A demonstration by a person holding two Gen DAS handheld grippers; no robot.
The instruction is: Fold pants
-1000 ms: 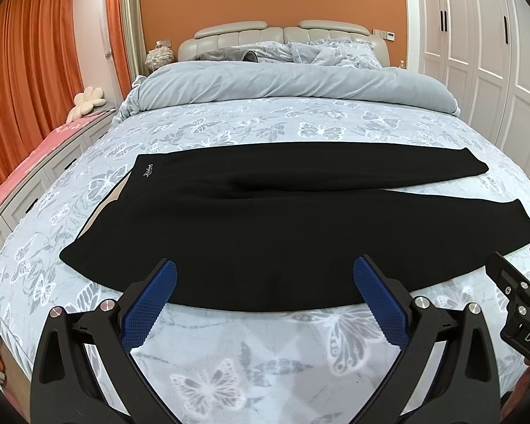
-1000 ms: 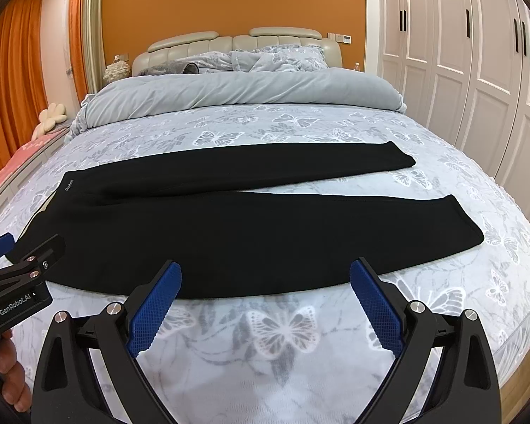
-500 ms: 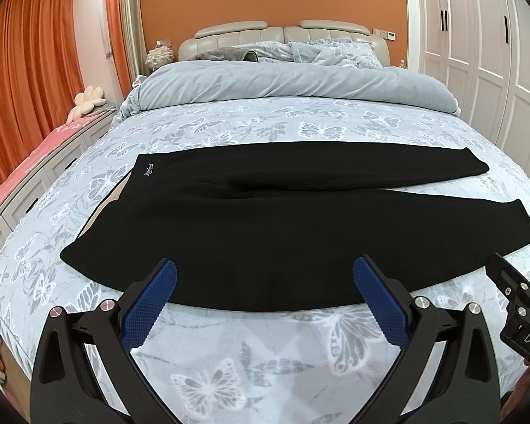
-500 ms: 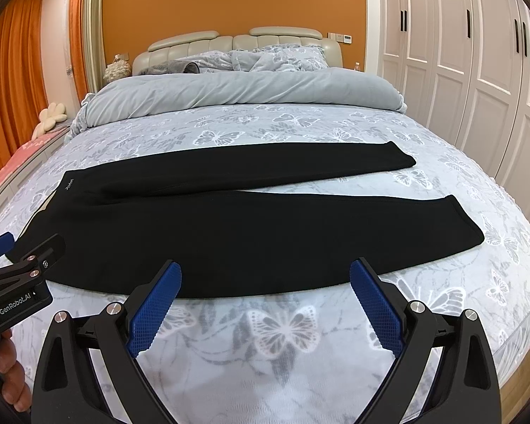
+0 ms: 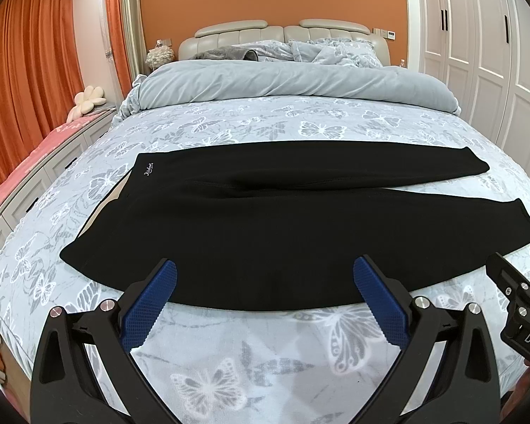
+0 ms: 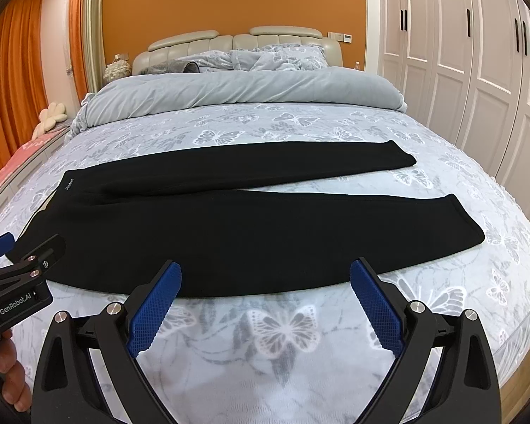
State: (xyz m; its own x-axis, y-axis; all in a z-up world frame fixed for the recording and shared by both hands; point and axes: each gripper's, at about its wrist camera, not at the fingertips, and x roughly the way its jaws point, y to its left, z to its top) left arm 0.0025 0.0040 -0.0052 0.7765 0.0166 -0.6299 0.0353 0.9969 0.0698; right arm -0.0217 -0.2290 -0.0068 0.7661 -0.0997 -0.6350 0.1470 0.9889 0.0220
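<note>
The black pants (image 5: pixel 265 226) were found spread flat across the butterfly-print bedspread (image 5: pixel 251 353), waistband toward the orange curtains (image 5: pixel 28 81), legs slightly parted. No fold was judged begun. The left gripper (image 5: pixel 265 300) and right gripper (image 6: pixel 265 300) were held spread and empty, just short of the pants' near edge. Gripping that near leg's edge was judged the next requirement.
</note>
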